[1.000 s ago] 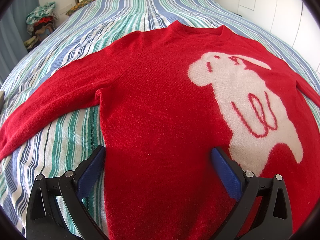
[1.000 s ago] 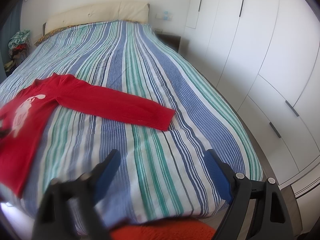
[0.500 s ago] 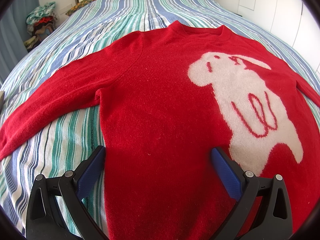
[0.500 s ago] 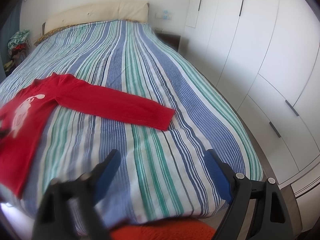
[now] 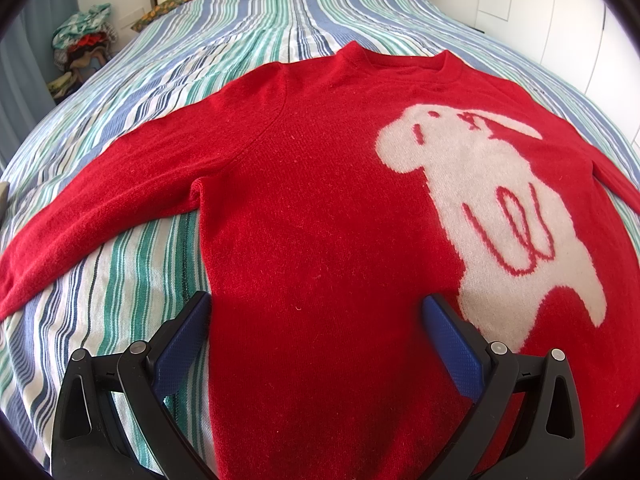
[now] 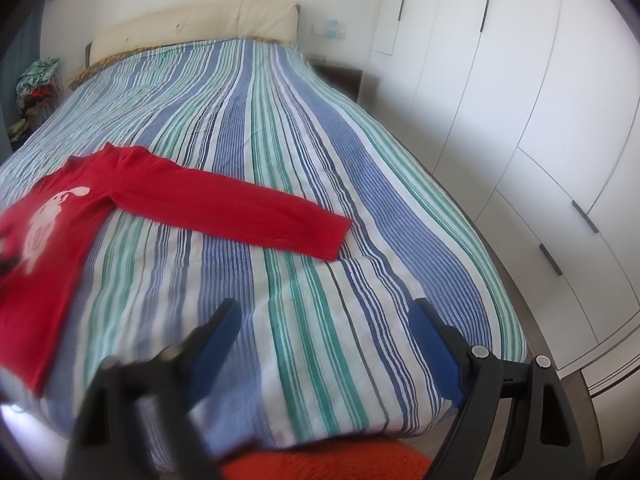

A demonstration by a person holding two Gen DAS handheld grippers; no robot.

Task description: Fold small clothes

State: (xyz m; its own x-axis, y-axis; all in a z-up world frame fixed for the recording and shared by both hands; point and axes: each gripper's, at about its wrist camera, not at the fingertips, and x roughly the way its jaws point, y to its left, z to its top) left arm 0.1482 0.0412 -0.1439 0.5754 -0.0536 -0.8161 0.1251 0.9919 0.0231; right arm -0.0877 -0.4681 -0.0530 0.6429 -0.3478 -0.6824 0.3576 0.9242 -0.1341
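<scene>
A small red sweater with a white rabbit figure lies flat, front up, on the striped bed, both sleeves spread out. My left gripper is open and empty, hovering over the sweater's lower left body. In the right wrist view the sweater is at the left, its sleeve stretched toward the middle of the bed. My right gripper is open and empty above the bed's near edge, apart from the sleeve cuff.
The striped bedspread covers the whole bed, with a cream headboard at the far end. White wardrobes stand along the right. A pile of clothes sits at the far left. Something orange and fuzzy lies below the bed's near edge.
</scene>
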